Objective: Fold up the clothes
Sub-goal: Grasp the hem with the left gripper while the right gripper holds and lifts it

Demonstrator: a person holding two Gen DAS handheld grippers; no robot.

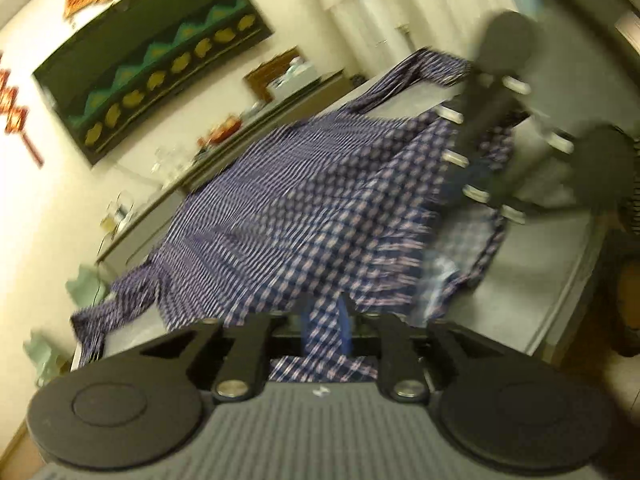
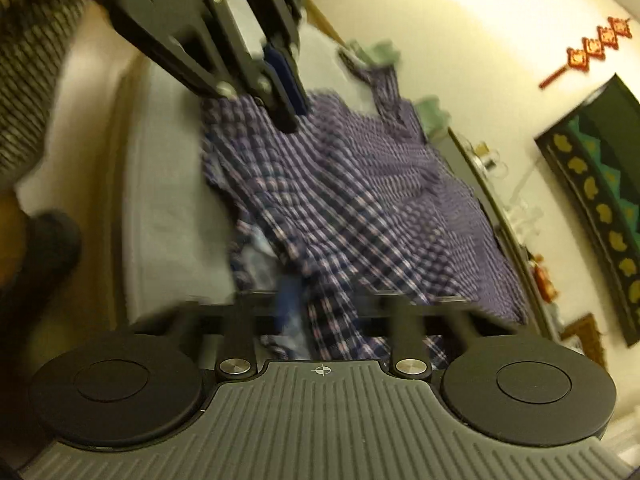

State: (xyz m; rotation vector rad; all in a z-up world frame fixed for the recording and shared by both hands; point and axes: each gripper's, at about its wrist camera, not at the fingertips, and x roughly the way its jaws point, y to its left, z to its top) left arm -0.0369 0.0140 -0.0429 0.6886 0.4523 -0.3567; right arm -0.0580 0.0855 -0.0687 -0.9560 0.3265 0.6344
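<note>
Both the left gripper [image 1: 326,316] and the right gripper [image 2: 304,312] are closed on the near hem of the checked shirt [image 1: 304,184], which stretches away across the tabletop [image 1: 532,272] toward its far edge.

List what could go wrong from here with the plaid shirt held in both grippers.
1. The left gripper pinches only a narrow strip of the plaid shirt, so the cloth may slip out mid-fold.
2. One sleeve trails over the table edge; it may drag or snag and skew the fold.
3. The right gripper holds bunched fabric, so creases may get folded in.
</note>
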